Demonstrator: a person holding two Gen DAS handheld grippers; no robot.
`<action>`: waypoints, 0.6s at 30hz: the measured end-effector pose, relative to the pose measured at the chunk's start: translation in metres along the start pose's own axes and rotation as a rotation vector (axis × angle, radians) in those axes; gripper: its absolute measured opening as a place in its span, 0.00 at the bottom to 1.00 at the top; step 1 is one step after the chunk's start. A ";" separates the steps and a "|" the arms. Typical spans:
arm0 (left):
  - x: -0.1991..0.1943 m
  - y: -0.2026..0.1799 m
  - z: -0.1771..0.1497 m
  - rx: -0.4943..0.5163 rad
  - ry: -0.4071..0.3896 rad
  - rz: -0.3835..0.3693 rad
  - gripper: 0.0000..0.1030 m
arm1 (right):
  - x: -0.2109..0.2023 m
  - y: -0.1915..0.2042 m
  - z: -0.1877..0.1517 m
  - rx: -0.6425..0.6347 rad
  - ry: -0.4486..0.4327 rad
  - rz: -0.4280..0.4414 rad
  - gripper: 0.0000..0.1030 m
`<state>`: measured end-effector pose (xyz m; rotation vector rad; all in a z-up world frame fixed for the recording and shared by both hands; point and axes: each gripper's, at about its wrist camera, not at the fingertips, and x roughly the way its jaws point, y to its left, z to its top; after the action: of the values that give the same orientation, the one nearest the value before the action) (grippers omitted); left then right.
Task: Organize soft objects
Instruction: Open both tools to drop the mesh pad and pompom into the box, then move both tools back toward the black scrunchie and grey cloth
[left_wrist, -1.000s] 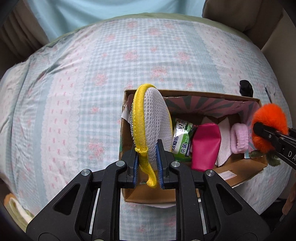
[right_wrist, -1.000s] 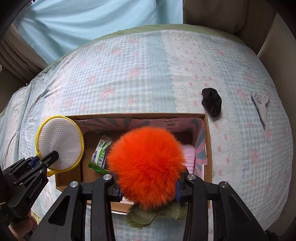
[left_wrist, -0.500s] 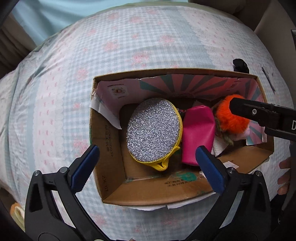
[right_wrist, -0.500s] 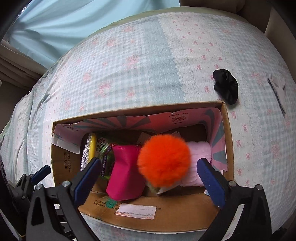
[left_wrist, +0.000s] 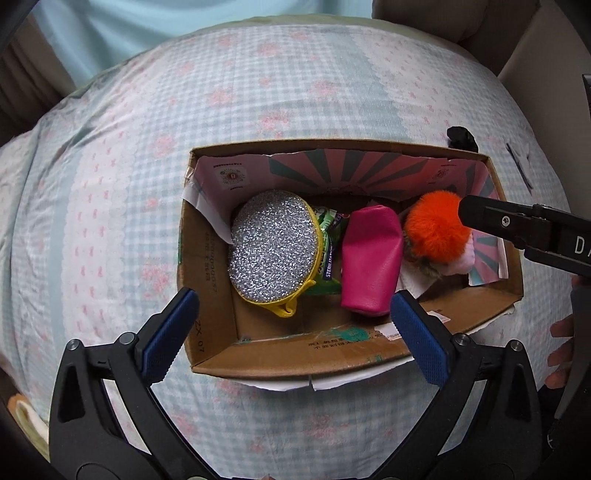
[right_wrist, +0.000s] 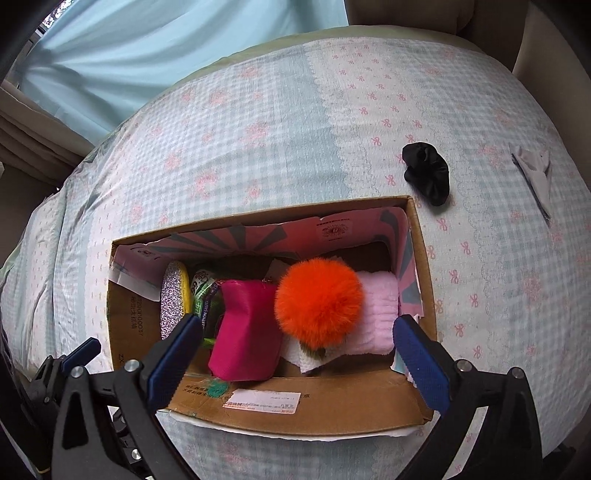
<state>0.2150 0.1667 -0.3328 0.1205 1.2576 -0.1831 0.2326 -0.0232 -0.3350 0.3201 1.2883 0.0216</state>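
I have both grippers poised over the cardboard box (left_wrist: 258, 350) that sits on the bed (left_wrist: 129, 184). My left gripper (left_wrist: 291, 332) stands released, its jaws having just spread wide, nothing between the blue pads. Below it the glittery silver scrubbing pad (left_wrist: 271, 245) with the yellow rim lies in the left end of the box, leaning against a green wipes packet (left_wrist: 327, 243). My right gripper (right_wrist: 295, 354) is likewise released, jaws just opened and empty. Beneath it the orange pompom (right_wrist: 319, 302) rests in the box on a pink fluffy cloth (right_wrist: 378, 314), just beside the magenta pouch (right_wrist: 245, 330), which stands between the pompom and the wipes. Outside the box, a black scrunchie (right_wrist: 426, 173) lies on the checked bedspread near the far right corner, and a white hair clip (right_wrist: 533, 173) lies farther right.
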 end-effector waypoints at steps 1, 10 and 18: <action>-0.004 0.000 -0.001 -0.001 -0.007 0.000 1.00 | -0.003 0.000 -0.001 0.001 -0.007 -0.001 1.00; -0.063 0.004 -0.008 -0.023 -0.077 0.016 1.00 | -0.055 0.007 -0.010 -0.045 -0.118 -0.022 1.00; -0.150 0.009 -0.017 -0.018 -0.216 0.009 1.00 | -0.143 0.017 -0.036 -0.109 -0.268 -0.085 1.00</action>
<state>0.1565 0.1894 -0.1950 0.0881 1.0428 -0.1718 0.1600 -0.0268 -0.2050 0.1677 1.0292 -0.0230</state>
